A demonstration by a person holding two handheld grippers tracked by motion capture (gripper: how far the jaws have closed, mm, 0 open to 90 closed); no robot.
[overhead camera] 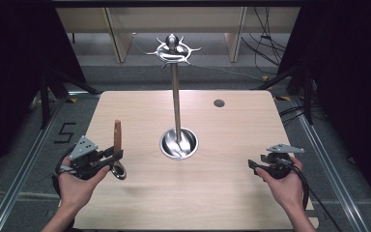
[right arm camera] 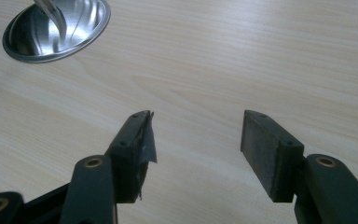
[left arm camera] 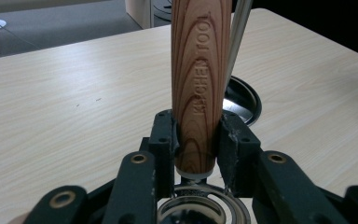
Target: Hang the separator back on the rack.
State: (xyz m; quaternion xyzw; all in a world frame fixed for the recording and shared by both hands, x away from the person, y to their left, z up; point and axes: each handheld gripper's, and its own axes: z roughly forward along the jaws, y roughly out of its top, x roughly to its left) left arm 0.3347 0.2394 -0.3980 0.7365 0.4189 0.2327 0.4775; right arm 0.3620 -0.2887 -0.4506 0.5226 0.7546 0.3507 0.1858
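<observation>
Wood grain marks the handle of the kitchen utensil [left arm camera: 198,84], which stands nearly upright in the left gripper [left arm camera: 198,140]; the two black jaws press on either side of its lower end, partly closed around it. Lettering runs along the handle. Below the jaws, a round metal head hangs from the handle's end, seen in the high view as a shiny ring just beside the left gripper [overhead camera: 107,157]; whether it is a strainer or a spoon I cannot tell at this size. The person's left hand [overhead camera: 77,186] holds that gripper over the near left part of the wooden table [overhead camera: 232,193].

At mid-table stands a metal rack [overhead camera: 176,96]: a round dish base, a thin pole, and a crown of hooks on top.

At the near right edge, the right gripper [right arm camera: 196,140] is held low, jaws wide apart with bare tabletop between them. The rack's base [right arm camera: 56,28] lies well ahead of it, to its left.
</observation>
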